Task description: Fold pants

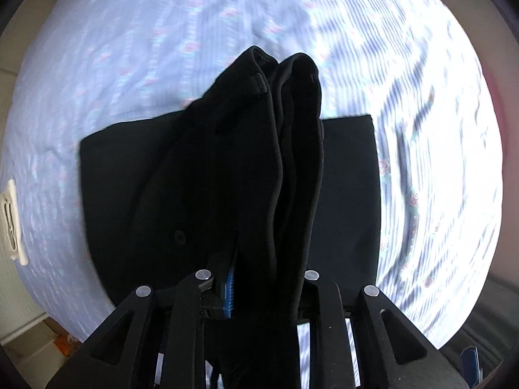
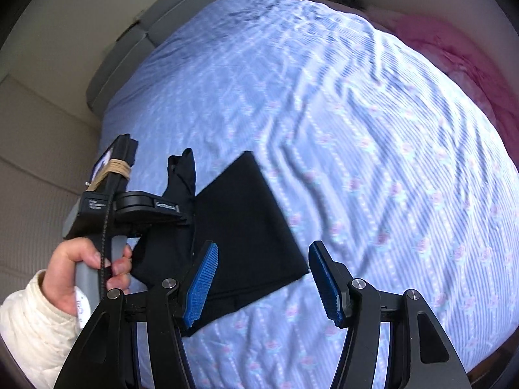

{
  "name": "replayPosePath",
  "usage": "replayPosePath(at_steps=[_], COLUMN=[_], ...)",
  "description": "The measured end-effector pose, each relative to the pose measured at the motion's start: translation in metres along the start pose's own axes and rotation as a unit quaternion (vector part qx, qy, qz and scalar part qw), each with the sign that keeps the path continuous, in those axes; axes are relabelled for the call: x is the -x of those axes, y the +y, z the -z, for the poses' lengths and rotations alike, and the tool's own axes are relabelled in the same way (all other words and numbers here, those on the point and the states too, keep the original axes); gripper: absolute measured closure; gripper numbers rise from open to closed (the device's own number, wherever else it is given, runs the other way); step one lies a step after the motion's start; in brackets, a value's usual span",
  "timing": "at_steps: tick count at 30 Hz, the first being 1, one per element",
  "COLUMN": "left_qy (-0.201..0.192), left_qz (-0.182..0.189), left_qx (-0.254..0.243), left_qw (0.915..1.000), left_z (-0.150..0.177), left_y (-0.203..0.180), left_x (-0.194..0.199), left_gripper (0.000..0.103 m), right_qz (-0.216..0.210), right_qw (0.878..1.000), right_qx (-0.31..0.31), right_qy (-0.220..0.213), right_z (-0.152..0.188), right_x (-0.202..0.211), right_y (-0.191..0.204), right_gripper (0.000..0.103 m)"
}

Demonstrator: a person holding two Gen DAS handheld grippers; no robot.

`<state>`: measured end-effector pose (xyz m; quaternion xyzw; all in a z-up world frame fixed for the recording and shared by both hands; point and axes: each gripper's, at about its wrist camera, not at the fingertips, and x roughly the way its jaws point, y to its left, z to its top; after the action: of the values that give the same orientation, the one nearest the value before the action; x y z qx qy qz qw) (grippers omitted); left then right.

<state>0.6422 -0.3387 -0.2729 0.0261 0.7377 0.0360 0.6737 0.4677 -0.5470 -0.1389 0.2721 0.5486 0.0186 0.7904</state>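
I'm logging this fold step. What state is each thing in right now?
Pants: partly folded flat on the bed, one end lifted.
Left gripper: shut on the lifted end of the pants.
Right gripper: open, empty, above the pants' edge.
Bedspread: spread, wrinkled.

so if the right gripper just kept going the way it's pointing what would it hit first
Most likely the bedspread. The right gripper stands open and empty, with the edge of the black pants just inside its left finger, so it might brush that corner first; depth is unclear.
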Motion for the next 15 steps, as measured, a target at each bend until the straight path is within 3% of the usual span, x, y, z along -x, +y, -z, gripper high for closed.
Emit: replayPosePath(at_steps=[2, 4, 7, 11, 15], left_qy=[0.011, 0.029, 0.039, -0.001, -0.036], left_qz=[-0.005, 0.011, 0.044, 0.055, 0.088], left_qx=[-0.005, -0.005, 0.009, 0.000, -0.028], left_qw=[0.9999, 0.9995, 0.9982, 0.9985, 0.9951], left_z=[-0.004, -0.010, -0.014, -0.017, 0.000], left_y=[-0.014, -0.024, -0.032, -0.025, 0.010], left_x=[-0.012, -0.023, -0.021, 0.003, 0.024], left_gripper=[0.071, 0.052, 0.035, 0.029, 0.027], right_qz=[0.005, 0.009, 0.010, 0.013, -0.002], right_qw=[1.000, 1.000, 0.999, 0.999, 1.000], right_qx=[-0.009, -0.021, -0.035, -0.032, -0.012], right_qy=[0.001, -0.001, -0.002, 0.001, 0.013], right_z=[-0.002, -0.004, -0.005, -0.004, 0.005], right_x=[-0.003, -0.003, -0.004, -0.007, -0.016], right_y=[-0.009, -0.017, -0.026, -0.029, -0.025], right_gripper=[0.043, 0.043, 0.043, 0.043, 0.043])
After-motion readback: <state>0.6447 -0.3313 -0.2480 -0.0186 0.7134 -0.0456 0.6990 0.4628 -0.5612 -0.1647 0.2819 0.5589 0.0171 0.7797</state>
